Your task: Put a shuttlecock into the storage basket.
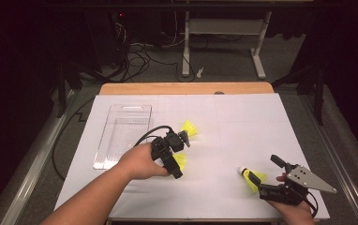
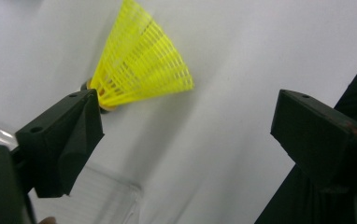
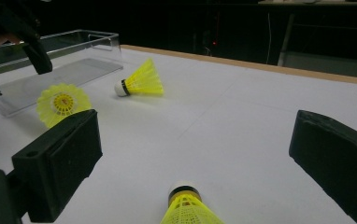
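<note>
Currently, the left gripper (image 1: 179,152) stands wide open and empty near the middle of the bench (image 1: 242,122); one yellow shuttlecock (image 1: 190,128) lies just beyond it toward the far edge, and a second shuttlecock (image 1: 180,161) lies just beside its lower jaw. The right gripper (image 1: 268,176) is also wide open and empty near the right part of the front edge, with a third shuttlecock (image 1: 251,178) lying between its jaws, cork tip pointing away. A clear plastic tray (image 1: 121,136) sits toward the left edge. White paper covers the bench; the room behind is dark, with cables on the floor. The right gripper view shows the second shuttlecock's (image 3: 63,103) open skirt facing the camera; the left gripper view shows the first shuttlecock's (image 2: 141,70) mesh close up.
</note>
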{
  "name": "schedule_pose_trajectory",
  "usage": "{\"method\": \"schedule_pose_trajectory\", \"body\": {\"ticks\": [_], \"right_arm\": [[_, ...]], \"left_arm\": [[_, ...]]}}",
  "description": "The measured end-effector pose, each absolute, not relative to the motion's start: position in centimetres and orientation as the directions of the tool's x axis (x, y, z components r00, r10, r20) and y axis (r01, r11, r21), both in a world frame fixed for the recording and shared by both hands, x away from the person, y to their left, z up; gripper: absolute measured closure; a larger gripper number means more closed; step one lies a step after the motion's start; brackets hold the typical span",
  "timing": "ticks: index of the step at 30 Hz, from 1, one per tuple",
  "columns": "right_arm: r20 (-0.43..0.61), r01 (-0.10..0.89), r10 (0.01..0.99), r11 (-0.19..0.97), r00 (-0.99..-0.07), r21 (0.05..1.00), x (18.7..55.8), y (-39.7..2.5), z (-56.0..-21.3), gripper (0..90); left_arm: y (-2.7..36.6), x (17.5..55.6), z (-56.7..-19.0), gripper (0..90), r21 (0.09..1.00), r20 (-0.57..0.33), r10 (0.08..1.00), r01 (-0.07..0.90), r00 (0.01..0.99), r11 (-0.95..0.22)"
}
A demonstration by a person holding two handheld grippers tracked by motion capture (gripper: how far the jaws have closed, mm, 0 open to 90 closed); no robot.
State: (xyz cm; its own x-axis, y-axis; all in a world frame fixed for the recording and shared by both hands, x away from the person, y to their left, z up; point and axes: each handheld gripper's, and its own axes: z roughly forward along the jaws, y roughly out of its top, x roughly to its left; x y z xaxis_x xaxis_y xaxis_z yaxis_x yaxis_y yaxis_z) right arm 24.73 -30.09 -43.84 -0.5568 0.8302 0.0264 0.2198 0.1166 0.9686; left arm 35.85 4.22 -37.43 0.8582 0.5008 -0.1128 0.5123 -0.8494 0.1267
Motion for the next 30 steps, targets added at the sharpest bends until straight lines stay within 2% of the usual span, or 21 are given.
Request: {"method": "schedule_pose_trajectory", "body": {"ticks": [5, 11, 17, 30], "right_arm": [[0.025, 0.218, 0.830, 0.118, -0.557, 0.969, 24.7, -30.1, -43.9, 3.2], [0.022, 0.219, 0.828, 0.122, -0.560, 0.968, 24.8, -30.0, -43.9, 3.3], [0.025, 0.221, 0.827, 0.121, -0.561, 0.968, 24.8, -30.0, -43.9, 3.4], [0.023, 0.228, 0.825, 0.129, -0.564, 0.965, 24.9, -29.7, -44.0, 3.8]], "left_arm": [[3.5, 36.7, -37.4, 21.0, 0.135, -0.092, 0.536, 0.544, 0.839, -0.828], [2.6, 37.6, -37.6, 25.4, 0.128, -0.041, 0.566, 0.566, 0.823, -0.814], [2.0, 38.3, -38.4, 42.1, 0.104, -0.019, 0.586, 0.585, 0.810, -0.804], [1.1, 38.8, -38.8, 55.9, 0.098, -0.008, 0.567, 0.565, 0.824, -0.819]]}}
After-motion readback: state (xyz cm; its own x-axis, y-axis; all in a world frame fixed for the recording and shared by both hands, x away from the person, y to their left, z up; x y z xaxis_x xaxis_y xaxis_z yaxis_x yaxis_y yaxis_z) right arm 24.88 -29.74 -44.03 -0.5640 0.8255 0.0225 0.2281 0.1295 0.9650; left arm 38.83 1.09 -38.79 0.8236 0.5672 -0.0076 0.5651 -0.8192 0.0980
